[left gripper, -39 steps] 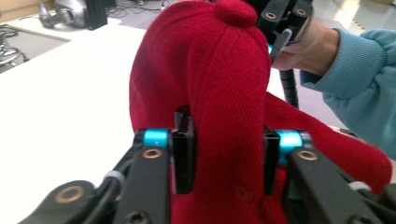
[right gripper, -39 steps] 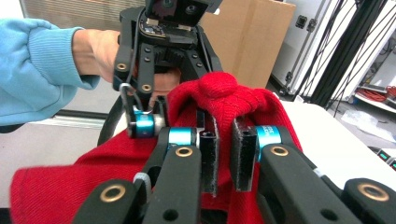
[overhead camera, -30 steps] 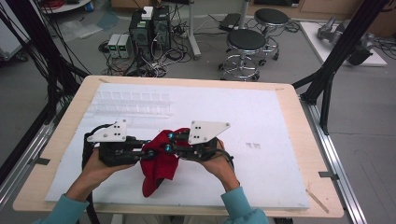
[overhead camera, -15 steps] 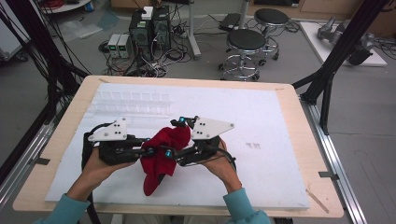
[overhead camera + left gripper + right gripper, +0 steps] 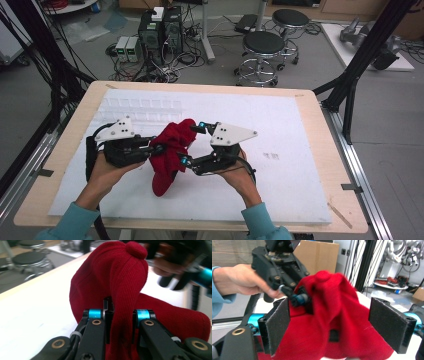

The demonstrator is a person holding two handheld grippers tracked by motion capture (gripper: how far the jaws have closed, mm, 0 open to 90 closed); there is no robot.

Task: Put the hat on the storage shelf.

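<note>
We pinch the red knit cloth (image 5: 120, 287) w/ left gripper (image 5: 159, 148), jaws clamped; right gripper (image 5: 192, 144) jaws just opened wide, cloth probably untouched betw. them.

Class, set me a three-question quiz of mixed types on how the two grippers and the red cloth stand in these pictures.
1. True or false: the left gripper is shut on the red cloth.
2. How do the right gripper's jaws stand? A) pressing the cloth B) wide apart, cloth between C) shut on nothing
3. What does the cloth's lower end rest on?

Key: 1 true. 2 B; they have just been opening. 3 the white table cover.
</note>
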